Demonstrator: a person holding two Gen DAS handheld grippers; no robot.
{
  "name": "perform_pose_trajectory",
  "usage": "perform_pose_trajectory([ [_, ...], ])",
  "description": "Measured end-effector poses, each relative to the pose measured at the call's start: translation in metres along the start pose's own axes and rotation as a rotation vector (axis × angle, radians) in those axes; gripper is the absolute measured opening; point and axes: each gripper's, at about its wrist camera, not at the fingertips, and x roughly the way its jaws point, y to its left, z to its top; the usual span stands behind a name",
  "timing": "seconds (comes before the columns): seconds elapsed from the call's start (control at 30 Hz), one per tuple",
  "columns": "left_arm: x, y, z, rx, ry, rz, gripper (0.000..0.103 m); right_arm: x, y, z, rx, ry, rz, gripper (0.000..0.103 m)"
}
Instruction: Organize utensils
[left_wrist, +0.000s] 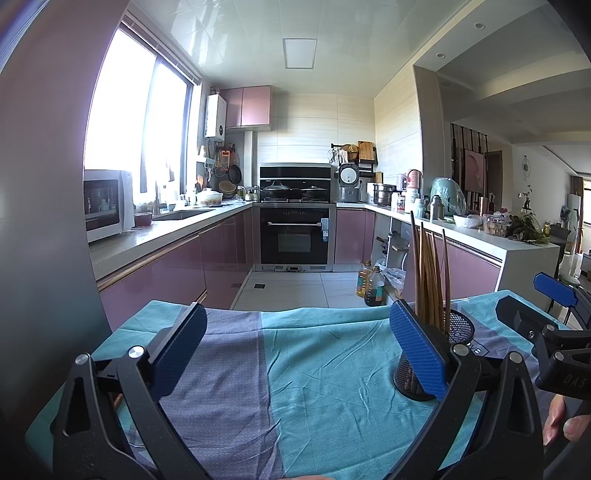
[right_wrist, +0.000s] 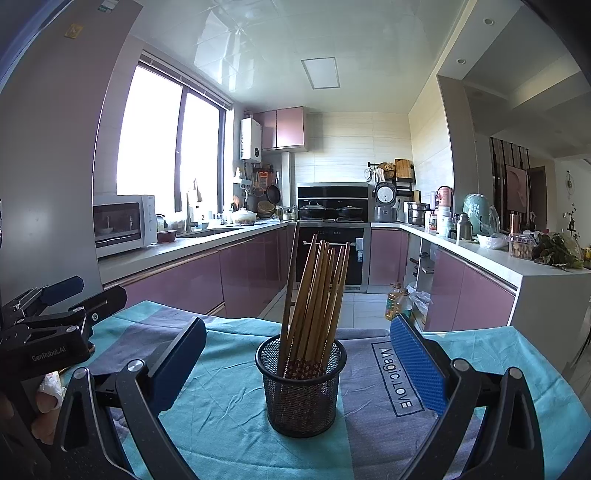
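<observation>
Black wire-mesh holder (right_wrist: 301, 387), cylindrical and upright, standing on the cloth-covered bench (right_wrist: 229, 413) toward its far edge, right of centre. It carries a bundle of brown wooden chopsticks (right_wrist: 317, 291), thick ends up; they lean and fan slightly to the right, and their lower ends show a dark red patterned band through the mesh. One darker stick stands nearly vertical at the left rim of the holder.

The cloth (left_wrist: 325, 369) is striped teal and grey-purple, creased, with the printed words "Magic. LOVE" just right of the holder.

Right gripper (right_wrist: 298, 373): jaws wide apart, blue pads on either side of the holder, touching neither it nor the chopsticks. Left gripper (left_wrist: 299, 354): jaws likewise apart and holding nothing, over bare cloth; in the left wrist view the holder (left_wrist: 443, 354) lies just behind its right pad, partly hidden by it. Each gripper shows at the edge of the other's view, with fingers of the person's hand (left_wrist: 561, 421) on its handle.

Beyond the far edge of the bench: tiled floor, a U-shaped kitchen with pink cabinet fronts, a built-in oven (left_wrist: 294, 234) under a hob with two lidded pans, a white microwave (left_wrist: 107, 203) at left beside the window, a rice cooker (left_wrist: 349, 182) and crowded worktop at right, oil bottles (left_wrist: 369, 282) on the floor.
</observation>
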Motion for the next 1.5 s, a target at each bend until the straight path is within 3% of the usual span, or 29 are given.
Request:
perform_pose_trajectory([
  [1.5, 0.0019, -0.0015, -0.0012, 0.002, 0.005, -0.001, 0.097, -0.0004, 0.0003, 0.0013, 0.0, -0.003, -0.002, 0.097],
])
